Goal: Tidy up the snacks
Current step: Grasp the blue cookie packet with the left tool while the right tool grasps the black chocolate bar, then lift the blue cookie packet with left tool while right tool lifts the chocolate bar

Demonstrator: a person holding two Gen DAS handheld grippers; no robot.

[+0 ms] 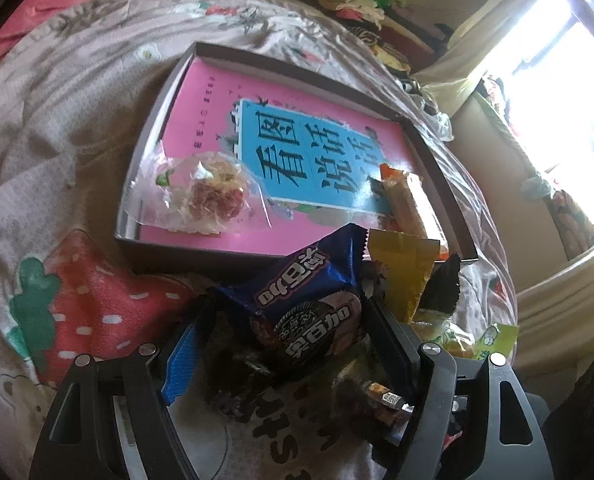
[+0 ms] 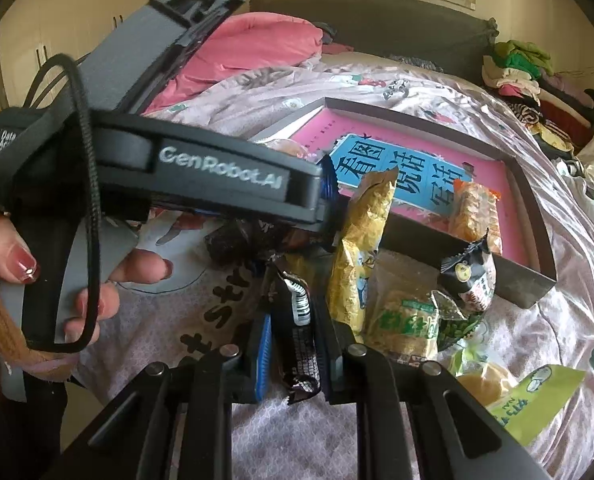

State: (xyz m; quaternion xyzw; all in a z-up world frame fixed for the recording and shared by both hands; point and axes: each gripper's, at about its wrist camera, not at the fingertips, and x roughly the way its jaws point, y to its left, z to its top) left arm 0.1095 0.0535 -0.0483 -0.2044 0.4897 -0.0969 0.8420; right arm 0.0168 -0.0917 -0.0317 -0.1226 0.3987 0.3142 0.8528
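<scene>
A dark blue biscuit packet point(image 1: 317, 300) is seen between the spread jaws of the left gripper point(image 1: 293, 340); pad contact cannot be told. A black barcoded wrapper point(image 2: 299, 332) is pinched in the closed jaws of the right gripper point(image 2: 293, 344). A clear-wrapped pastry point(image 1: 213, 192) and an orange-ended bar point(image 1: 407, 204) are found inside the shallow box point(image 1: 149, 120) on the bed point(image 1: 57, 120), with further packets piled just before it.

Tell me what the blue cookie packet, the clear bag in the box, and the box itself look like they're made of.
Blue cookie packet: glossy printed plastic film, judging by its sheen and zigzag crimped edge.
Clear bag: thin transparent plastic, wrinkled, with the contents showing through.
Box: probably rigid cardboard; thin, straight dark matte walls. The pink printed sheet inside reflects light, so likely coated paper.
</scene>
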